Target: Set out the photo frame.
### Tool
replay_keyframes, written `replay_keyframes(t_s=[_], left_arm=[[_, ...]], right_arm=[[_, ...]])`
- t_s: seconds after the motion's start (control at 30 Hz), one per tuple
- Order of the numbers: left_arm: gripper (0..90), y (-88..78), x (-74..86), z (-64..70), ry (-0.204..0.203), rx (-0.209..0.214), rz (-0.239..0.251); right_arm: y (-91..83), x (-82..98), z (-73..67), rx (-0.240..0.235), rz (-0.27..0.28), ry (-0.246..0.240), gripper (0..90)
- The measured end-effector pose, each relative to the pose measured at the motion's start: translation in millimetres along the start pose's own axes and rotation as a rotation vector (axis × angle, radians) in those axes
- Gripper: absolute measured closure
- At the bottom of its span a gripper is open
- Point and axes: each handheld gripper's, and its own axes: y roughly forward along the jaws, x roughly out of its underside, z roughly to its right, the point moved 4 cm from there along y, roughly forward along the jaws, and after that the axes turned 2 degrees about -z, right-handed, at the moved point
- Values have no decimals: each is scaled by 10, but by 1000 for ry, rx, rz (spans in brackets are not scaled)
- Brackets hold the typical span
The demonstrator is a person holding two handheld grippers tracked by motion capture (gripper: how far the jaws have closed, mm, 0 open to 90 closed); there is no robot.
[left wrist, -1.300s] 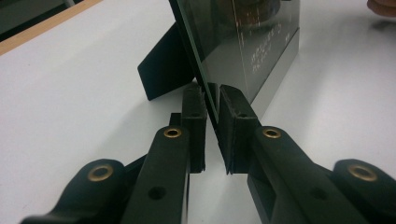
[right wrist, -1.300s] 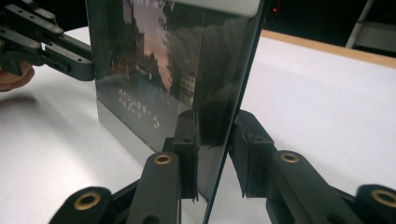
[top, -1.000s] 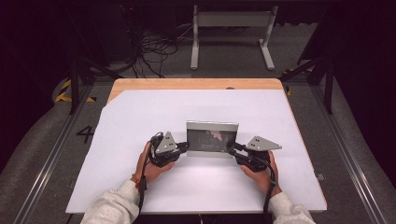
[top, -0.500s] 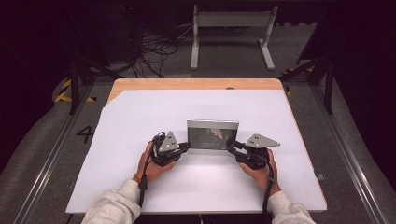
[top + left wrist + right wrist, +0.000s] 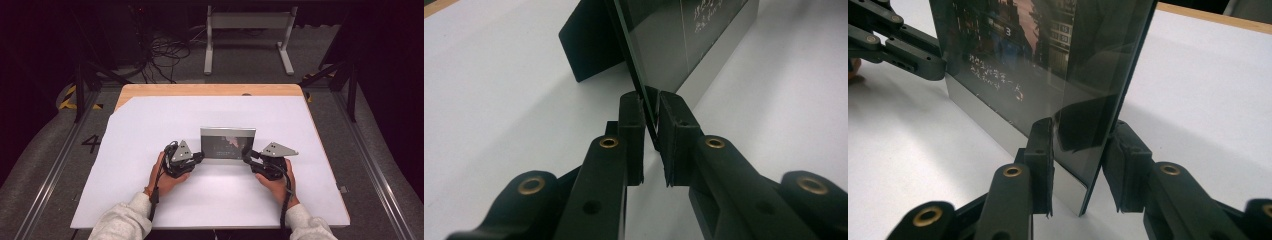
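Observation:
A glossy dark picture frame [image 5: 227, 142] stands upright on the white table [image 5: 150, 120], propped by a black back stand [image 5: 584, 45]. My left gripper [image 5: 201, 154] is shut on the frame's left edge; in the left gripper view its pads [image 5: 631, 110] pinch the thin pane [image 5: 674, 40] between them. My right gripper [image 5: 247, 156] sits at the frame's right edge. There its jaws [image 5: 1080, 135] straddle the pane [image 5: 1023, 60] with slack, and the far pad [image 5: 1120, 145] stands just off the back. The left gripper's jaws [image 5: 923, 62] show at the frame's other end.
White paper covers most of the wooden tabletop [image 5: 210, 90]. Beyond the table's far edge are cables [image 5: 165, 50] on the floor and a grey stand [image 5: 247, 25]. Metal rails [image 5: 45, 190] run along both sides of the table.

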Motion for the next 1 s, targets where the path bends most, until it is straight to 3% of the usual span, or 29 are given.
replay_keyframes(t_s=[0.53, 1.0], left_arm=[[808, -36, -33, 13, 22, -12, -5], [810, -163, -100, 1, 18, -25, 37]], right_arm=[[-14, -42, -21, 33, -39, -40, 664], [-85, -84, -6, 40, -35, -41, 669]])
